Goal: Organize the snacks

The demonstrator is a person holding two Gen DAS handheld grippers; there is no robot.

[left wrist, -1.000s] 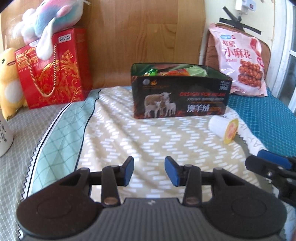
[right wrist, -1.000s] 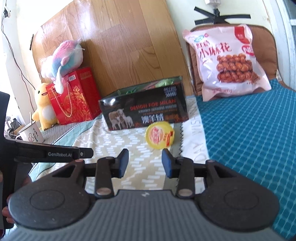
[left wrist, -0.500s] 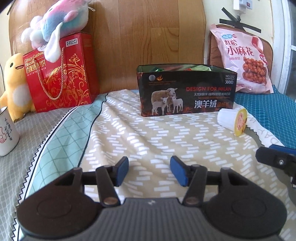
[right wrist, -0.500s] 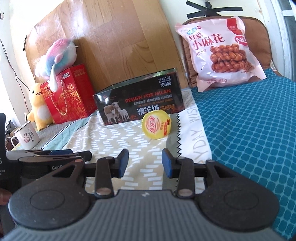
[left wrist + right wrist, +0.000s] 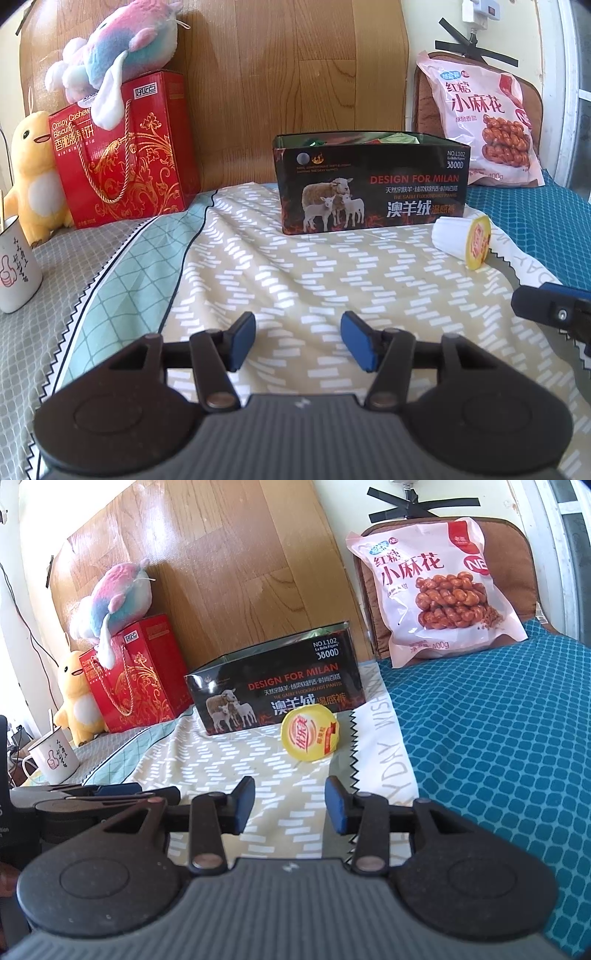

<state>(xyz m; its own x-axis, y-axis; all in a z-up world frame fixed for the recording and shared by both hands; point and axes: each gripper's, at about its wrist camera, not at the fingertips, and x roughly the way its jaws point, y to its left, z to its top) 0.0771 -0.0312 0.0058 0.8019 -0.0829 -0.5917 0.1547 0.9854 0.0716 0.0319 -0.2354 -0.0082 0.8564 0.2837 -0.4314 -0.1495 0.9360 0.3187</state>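
Blue-padded left gripper [image 5: 297,341] just widened, empty; right gripper [image 5: 290,804] parted, empty, unmoved.

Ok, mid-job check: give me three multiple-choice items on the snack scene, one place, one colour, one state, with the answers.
1. Where does the small cup lie? A in the box; B on the bedspread beside the box; C on the red bag.
2. Its lid colour? A yellow; B green; C blue.
3. Right gripper's fingers? A shut on the cup; B open, empty; C gripping the box.

B: the cup lies on its side by the black box.
A: the foil lid is yellow.
B: nothing sits in the right gripper.
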